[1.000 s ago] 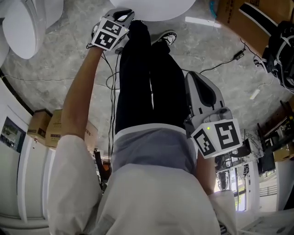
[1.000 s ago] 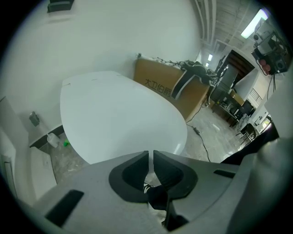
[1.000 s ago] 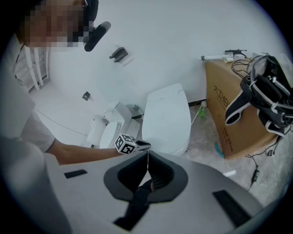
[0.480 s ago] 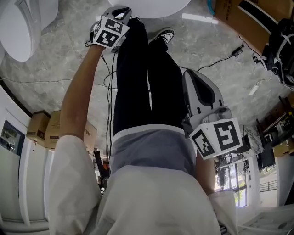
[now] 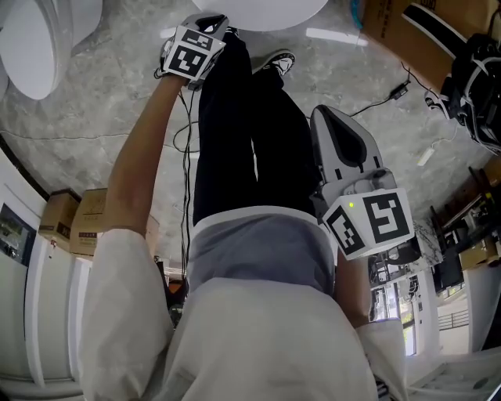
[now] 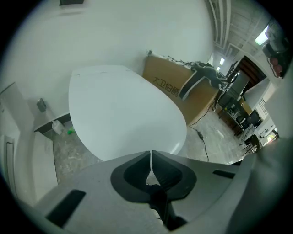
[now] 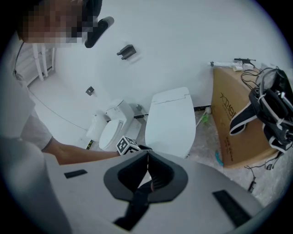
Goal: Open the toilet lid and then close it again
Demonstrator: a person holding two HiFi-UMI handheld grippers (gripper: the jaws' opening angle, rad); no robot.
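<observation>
The toilet lid (image 5: 262, 11) runs off the head view's top edge, only its front curve showing. The left tongs (image 6: 150, 154), jaws just now closing with nothing between them, barely show their tips past their marker cube (image 5: 192, 53) in the head view, so whether they touch the lid cannot be told. A second toilet (image 5: 31, 43) is cropped at the top left corner. Print on the cardboard box (image 6: 203, 103) is too small to read
</observation>
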